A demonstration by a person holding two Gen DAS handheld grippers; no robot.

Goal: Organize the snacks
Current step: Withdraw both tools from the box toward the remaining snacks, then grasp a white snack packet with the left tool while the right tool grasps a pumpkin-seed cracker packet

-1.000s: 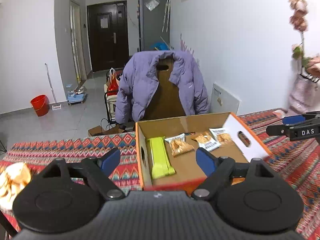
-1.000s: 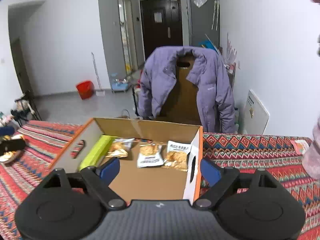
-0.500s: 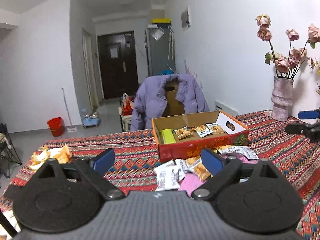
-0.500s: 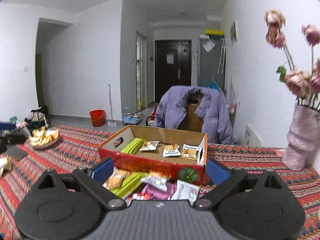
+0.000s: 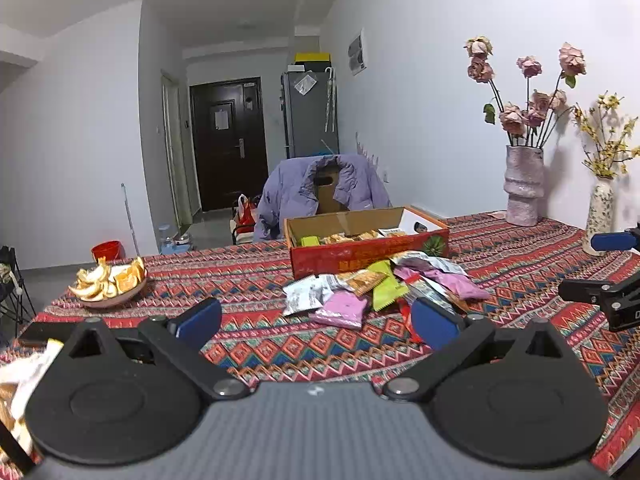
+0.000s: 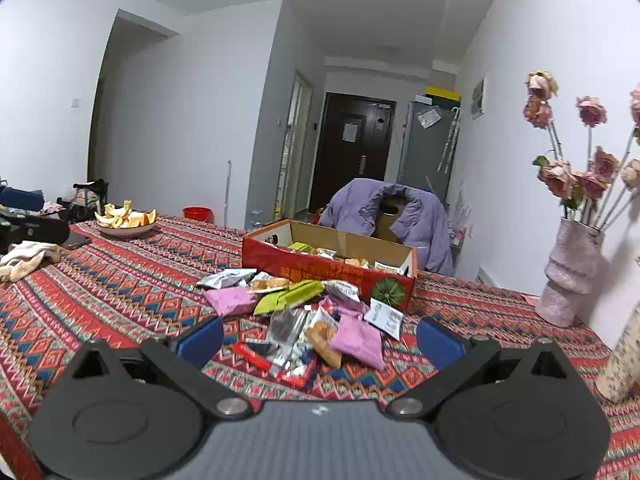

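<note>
While both grippers are hanging back from the table edge, I am watching the left gripper (image 5: 316, 320) and the right gripper (image 6: 318, 340) opening their jaws, with nothing between either pair. I am seeing the loose snack pile (image 6: 304, 312) lying on the patterned tablecloth (image 6: 120, 280) just in front of the red cardboard box (image 6: 320, 270), which is already holding a few packets. Judging by both views, the pile is sitting straight ahead of the right gripper and nearer to it, with the green packet (image 6: 288, 298) running lengthwise toward the box.

Both tools wider, farther from box (image 5: 368, 254).
</note>
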